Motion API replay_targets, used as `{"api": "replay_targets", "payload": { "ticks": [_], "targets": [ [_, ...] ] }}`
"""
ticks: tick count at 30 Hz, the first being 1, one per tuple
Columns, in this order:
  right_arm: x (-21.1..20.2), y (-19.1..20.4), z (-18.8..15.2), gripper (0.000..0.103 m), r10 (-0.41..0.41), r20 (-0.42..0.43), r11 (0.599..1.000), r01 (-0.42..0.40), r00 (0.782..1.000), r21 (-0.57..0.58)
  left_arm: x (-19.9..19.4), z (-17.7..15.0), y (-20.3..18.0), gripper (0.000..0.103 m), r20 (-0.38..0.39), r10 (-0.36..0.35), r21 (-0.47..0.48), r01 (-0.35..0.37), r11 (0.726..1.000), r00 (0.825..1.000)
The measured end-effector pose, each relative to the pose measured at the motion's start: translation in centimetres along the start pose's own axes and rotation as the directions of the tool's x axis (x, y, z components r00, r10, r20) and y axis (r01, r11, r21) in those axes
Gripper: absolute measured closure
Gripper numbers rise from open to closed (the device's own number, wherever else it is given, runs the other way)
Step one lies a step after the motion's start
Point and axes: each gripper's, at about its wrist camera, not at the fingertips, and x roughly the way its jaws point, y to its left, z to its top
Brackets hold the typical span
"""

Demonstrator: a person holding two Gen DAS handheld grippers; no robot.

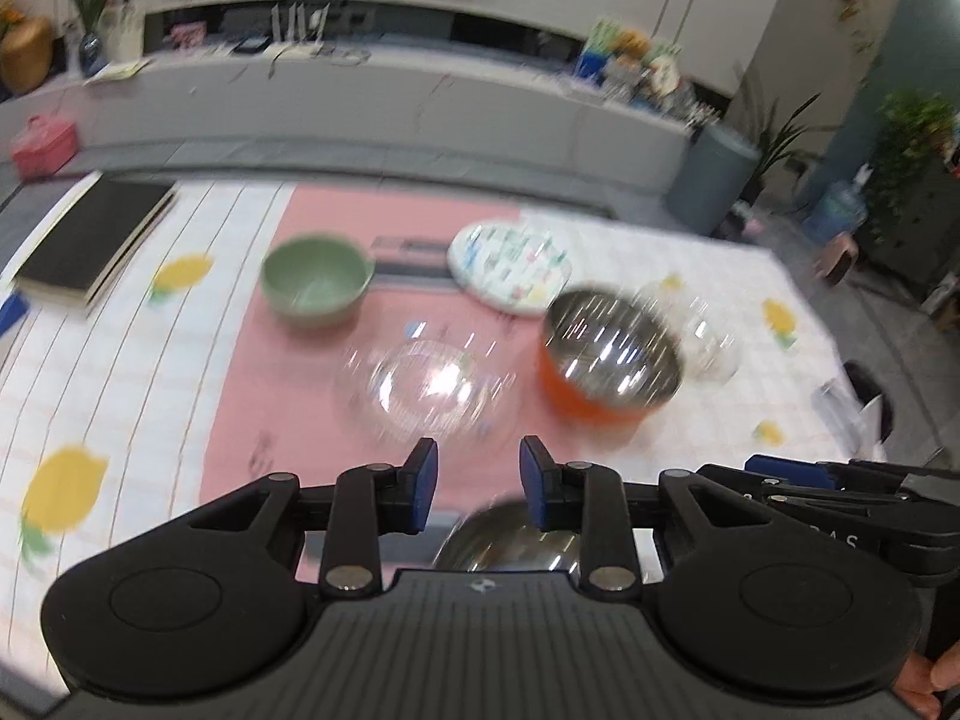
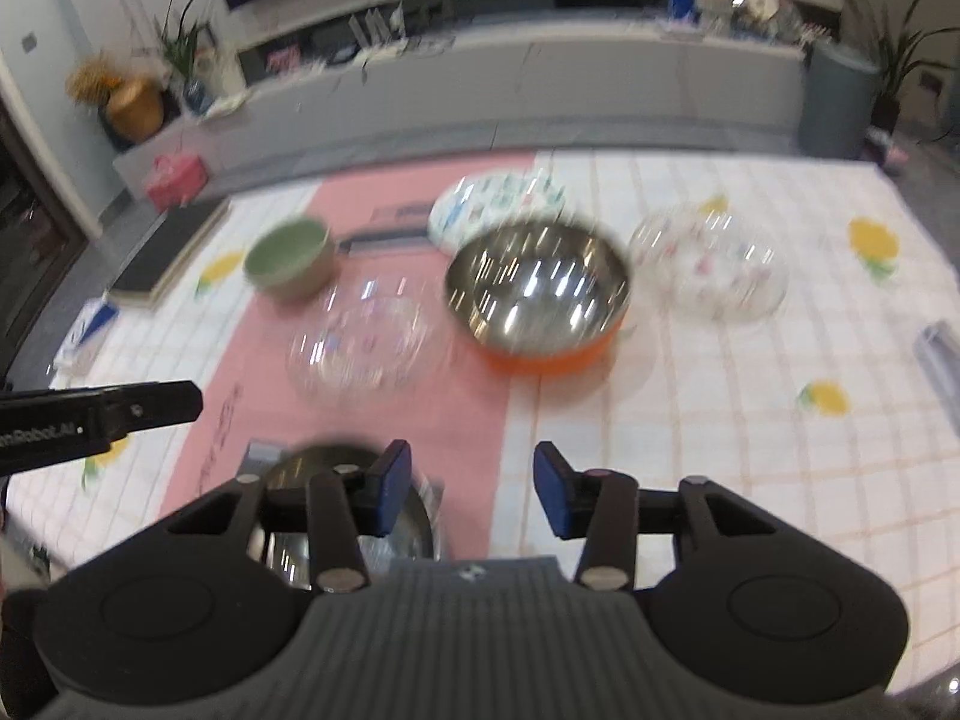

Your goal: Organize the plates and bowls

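On the far left of the surface (image 1: pixel 120 372), a black book (image 1: pixel 93 243) lies well apart from the crockery and poses no hazard. Next comes the green bowl (image 1: pixel 315 282), upright on the pink mat (image 1: pixel 252 396); it looks heavy enough that a pinch on its thick rim could slip if it is not seated deep.

Just right of it and nearer the camera sits the clear glass bowl (image 1: pixel 429 390). This is the likeliest trouble: motion blur and glare make its rim hard to place, so a closing gripper could miss the wall, knock it sideways into its neighbours, or chip it.

The left gripper (image 1: pixel 478 483) hovers above the mat, its jaws parted to a medium gap and holding nothing. Directly below it a small steel bowl (image 1: pixel 510 540) is mostly hidden by the gripper body, so a careless descent could strike it.

Behind, the patterned plate (image 1: pixel 510 267) lies flat, hard to get a finger under without scraping the mat. The orange bowl with steel lining (image 1: pixel 609 360) stands close in front of the plate, so lifting either may nudge the other.

Further right, a second clear glass dish (image 2: pixel 711 261) rests on the lemon-print cloth (image 2: pixel 780 420), equally hard to judge.

The right gripper (image 2: pixel 472 492) is also empty, jaws fairly wide, and it sits beside the left one; the two could collide.
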Motion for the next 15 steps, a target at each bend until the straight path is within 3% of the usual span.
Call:
{"api": "replay_targets", "payload": {
  "ticks": [5,15],
  "targets": [
    [-0.6,-1.9,2.9,0.057,-0.038,0.067,0.998,0.035,0.997,0.045,1.7,3.3,-1.7,0.067,0.019,-0.086,0.016,0.085,0.996,0.996],
    [3.8,-5.5,6.0,0.057,-0.117,0.044,0.982,0.109,0.992,0.157,10.4,6.4,-3.9,0.064,-0.087,-0.104,0.044,0.108,0.993,0.991]
  ]
}}
